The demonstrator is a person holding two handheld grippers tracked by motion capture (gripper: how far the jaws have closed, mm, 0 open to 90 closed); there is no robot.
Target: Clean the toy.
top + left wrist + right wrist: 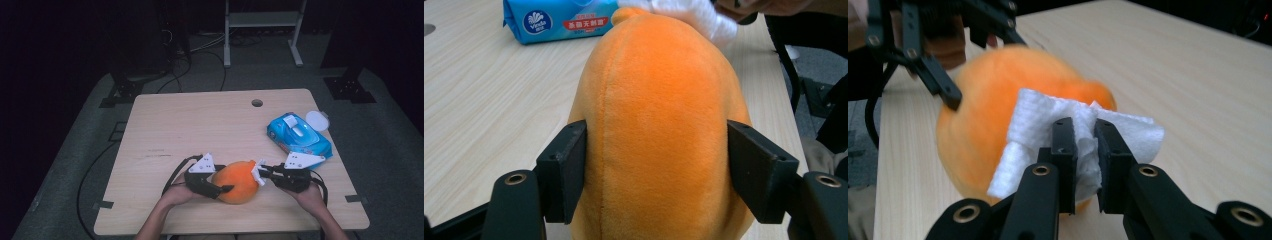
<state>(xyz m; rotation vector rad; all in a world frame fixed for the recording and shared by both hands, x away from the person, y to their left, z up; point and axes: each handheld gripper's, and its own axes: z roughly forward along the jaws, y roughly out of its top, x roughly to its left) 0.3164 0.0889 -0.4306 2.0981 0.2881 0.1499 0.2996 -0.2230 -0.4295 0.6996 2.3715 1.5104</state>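
An orange plush toy (239, 181) lies on the wooden table (200, 125) near its front edge. My left gripper (220, 187) holds it from the left; in the left gripper view the two black pads (566, 165) press on both sides of the plush toy (659, 125). My right gripper (261, 172) comes in from the right, shut on a folded white wipe (1038, 125). The wipe rests against the right end of the plush toy (983, 110). In the left gripper view the wipe (694, 15) lies over the toy's far end.
A blue pack of wet wipes (299, 134) lies at the table's right, with a round white lid (317, 120) behind it. A cable hole (257, 103) sits near the far edge. Dark floor, cables and a white frame lie beyond the table.
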